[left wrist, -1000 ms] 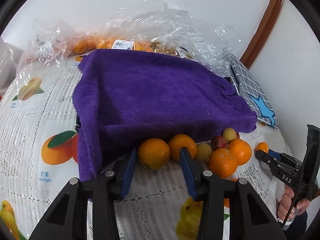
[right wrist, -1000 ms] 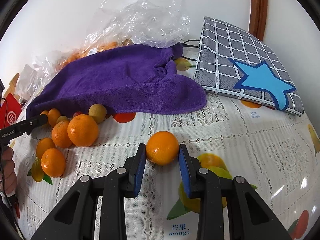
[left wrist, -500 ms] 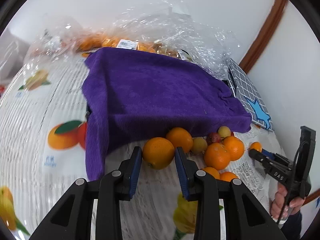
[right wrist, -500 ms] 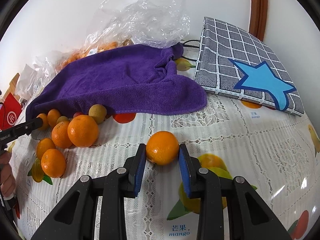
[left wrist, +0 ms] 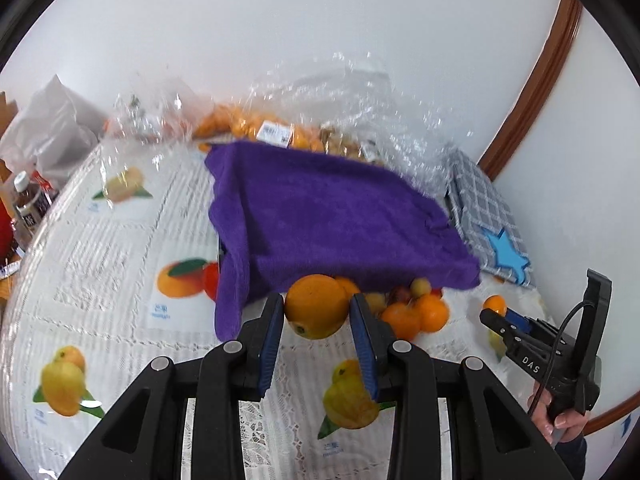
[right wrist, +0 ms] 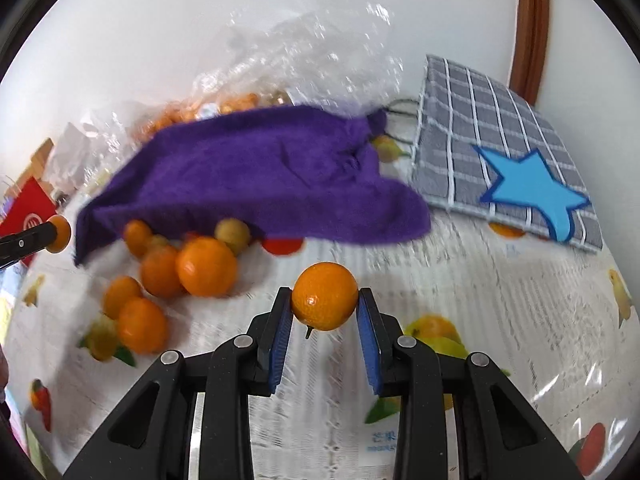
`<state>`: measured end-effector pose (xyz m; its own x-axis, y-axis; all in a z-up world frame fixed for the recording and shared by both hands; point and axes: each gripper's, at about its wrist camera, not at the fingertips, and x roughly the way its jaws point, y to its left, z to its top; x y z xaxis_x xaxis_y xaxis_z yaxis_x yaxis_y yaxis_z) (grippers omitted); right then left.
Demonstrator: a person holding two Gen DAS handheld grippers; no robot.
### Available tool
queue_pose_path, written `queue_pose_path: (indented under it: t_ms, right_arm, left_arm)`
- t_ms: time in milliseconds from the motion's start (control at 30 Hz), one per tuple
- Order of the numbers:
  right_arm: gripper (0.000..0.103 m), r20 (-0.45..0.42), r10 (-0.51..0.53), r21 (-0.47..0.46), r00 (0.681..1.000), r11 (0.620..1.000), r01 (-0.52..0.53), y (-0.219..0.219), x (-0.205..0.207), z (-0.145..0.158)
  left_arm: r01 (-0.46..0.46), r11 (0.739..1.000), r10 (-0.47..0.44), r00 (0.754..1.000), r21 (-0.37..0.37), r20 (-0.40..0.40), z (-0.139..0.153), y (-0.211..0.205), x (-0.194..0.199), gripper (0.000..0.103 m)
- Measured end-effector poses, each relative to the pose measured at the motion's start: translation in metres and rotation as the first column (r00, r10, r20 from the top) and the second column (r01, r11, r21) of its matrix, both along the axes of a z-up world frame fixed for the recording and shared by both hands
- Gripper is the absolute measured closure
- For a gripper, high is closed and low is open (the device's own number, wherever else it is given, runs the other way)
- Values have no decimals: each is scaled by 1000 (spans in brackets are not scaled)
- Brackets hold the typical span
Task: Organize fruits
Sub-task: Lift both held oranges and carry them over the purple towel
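My left gripper is shut on a large orange and holds it above the table, in front of the purple towel. My right gripper is shut on a smaller orange, also lifted off the tablecloth. In the left wrist view the right gripper shows at the right with that orange. A pile of oranges and small fruits lies at the towel's front edge; it also shows in the left wrist view.
Clear plastic bags of fruit lie behind the towel by the wall. A grey checked bag with a blue star lies at the right. Bottles and a red box stand at the left. The tablecloth has fruit prints.
Both grippers have risen from the table, each lifting its orange. The left gripper closed on its orange and pulled back from the towel.
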<state>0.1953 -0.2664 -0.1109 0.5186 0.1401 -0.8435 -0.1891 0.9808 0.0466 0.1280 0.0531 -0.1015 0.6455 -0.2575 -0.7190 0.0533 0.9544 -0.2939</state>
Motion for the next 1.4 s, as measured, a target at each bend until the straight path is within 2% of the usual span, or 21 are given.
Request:
queue_pose_path:
  t_ms: [133,300,433,567,733,933,1133,1400]
  right_arm:
    - [71,58,23,-4,998,1000,-22,12,4,27]
    - [71,128,32,-57,991,998,-25,24,13,62]
    - [71,167,44,-46,985,998,-36,32,25,86]
    - [71,206,58,-20,977,998,-55,40,38,107]
    - [71,204,71,49,976,995,-83,49,63,120]
    - [71,224,59,31,973,997,-67,57,90,120]
    - [71,197,27,25,980,999,-33,59,118,100]
    - [71,145,8,29,989,999,-13,58,150,64]
  left_arm:
    - [5,1000,-5,999,-2,47,24,2,-1,71]
    - [-5,1000,5,996,-5,92,49,3,8,71]
    - [-5,1000,8,995,-29,99,63,4,26,70]
    - [4,1000,-3,993,-7,114,75,0,47,70]
    - [4,1000,-5,992,6,129,88,2,76,70]
    - [-38,999,37,993,8,109,84,5,116,70]
    - [-28,1000,29,997,-11,76,64,6,149,70]
    - [-6,998,6,1000,55,-2,29,2,172,70]
